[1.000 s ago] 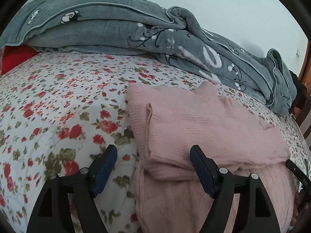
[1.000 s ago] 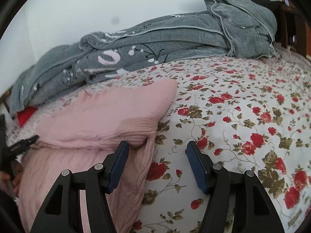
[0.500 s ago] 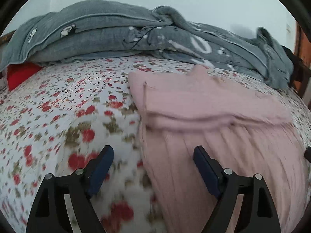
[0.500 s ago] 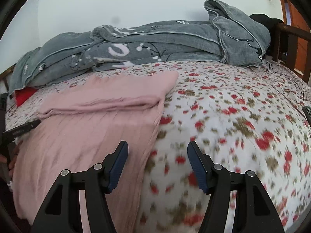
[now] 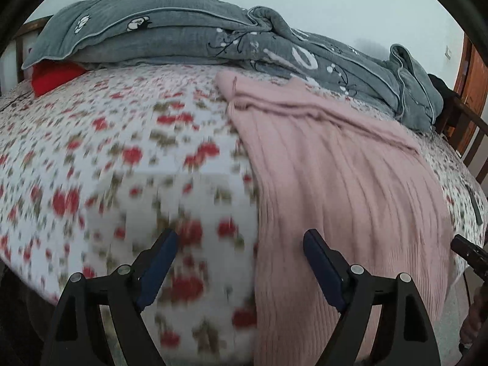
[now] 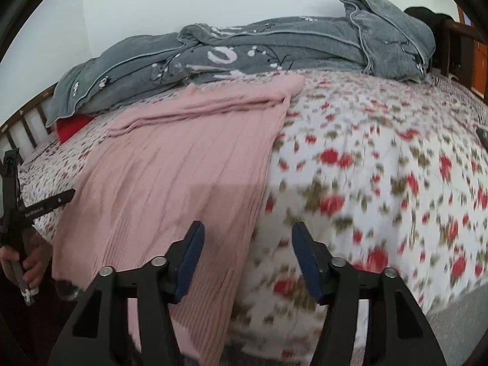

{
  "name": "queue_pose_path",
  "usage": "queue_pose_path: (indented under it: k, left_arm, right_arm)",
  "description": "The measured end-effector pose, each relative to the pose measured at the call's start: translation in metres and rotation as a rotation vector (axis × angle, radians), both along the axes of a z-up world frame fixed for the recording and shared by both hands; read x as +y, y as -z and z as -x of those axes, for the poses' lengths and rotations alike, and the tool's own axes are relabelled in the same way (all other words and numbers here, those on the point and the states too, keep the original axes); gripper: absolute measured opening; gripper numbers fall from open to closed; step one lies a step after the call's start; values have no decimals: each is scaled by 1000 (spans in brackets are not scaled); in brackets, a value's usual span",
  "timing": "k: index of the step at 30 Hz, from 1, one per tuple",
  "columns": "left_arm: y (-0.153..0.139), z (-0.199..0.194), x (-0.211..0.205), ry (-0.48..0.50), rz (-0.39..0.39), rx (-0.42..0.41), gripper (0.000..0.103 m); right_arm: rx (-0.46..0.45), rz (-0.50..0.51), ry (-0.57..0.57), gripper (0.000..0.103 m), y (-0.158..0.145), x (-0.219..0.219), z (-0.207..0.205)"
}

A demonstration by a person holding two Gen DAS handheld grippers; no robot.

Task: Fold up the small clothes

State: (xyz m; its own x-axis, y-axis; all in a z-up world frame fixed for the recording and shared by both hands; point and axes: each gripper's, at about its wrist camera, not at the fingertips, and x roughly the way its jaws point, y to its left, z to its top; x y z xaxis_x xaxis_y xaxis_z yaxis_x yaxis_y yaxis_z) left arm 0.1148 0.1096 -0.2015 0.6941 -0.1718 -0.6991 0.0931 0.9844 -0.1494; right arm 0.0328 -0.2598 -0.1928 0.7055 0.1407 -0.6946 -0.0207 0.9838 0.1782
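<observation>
A pink ribbed knit garment (image 5: 341, 183) lies flat on the floral bedsheet (image 5: 122, 152), its far part folded over on itself, its near hem hanging over the bed's front edge. It also shows in the right wrist view (image 6: 183, 164). My left gripper (image 5: 239, 262) is open and empty, just off the bed's front edge, astride the garment's left edge. My right gripper (image 6: 247, 253) is open and empty, astride the garment's right edge near the hem. The left gripper's body (image 6: 18, 210) shows at the left of the right wrist view.
A rumpled grey blanket (image 5: 213, 39) lies along the far side of the bed, against the wall. A red item (image 5: 52, 76) sticks out under its left end. A wooden bed frame (image 5: 466, 128) stands at the right. A dark flat object (image 5: 474, 201) lies on the sheet at right.
Both grippers have pulled back toward the bed's front edge, away from the folded part. More of the garment's ribbed lower half and its hem is in view now. Both stay open.
</observation>
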Motion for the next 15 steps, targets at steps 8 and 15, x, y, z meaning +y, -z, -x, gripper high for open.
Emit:
queue_pose_path:
  k: [8,15]
  left_arm:
    - [9,28,1,-19,-24,13,72]
    - [8,38,-3,29,-12,8,51]
  right_arm:
    - [22,31,28,46,14,11,23]
    - [17,13,-22,42,18,22,36]
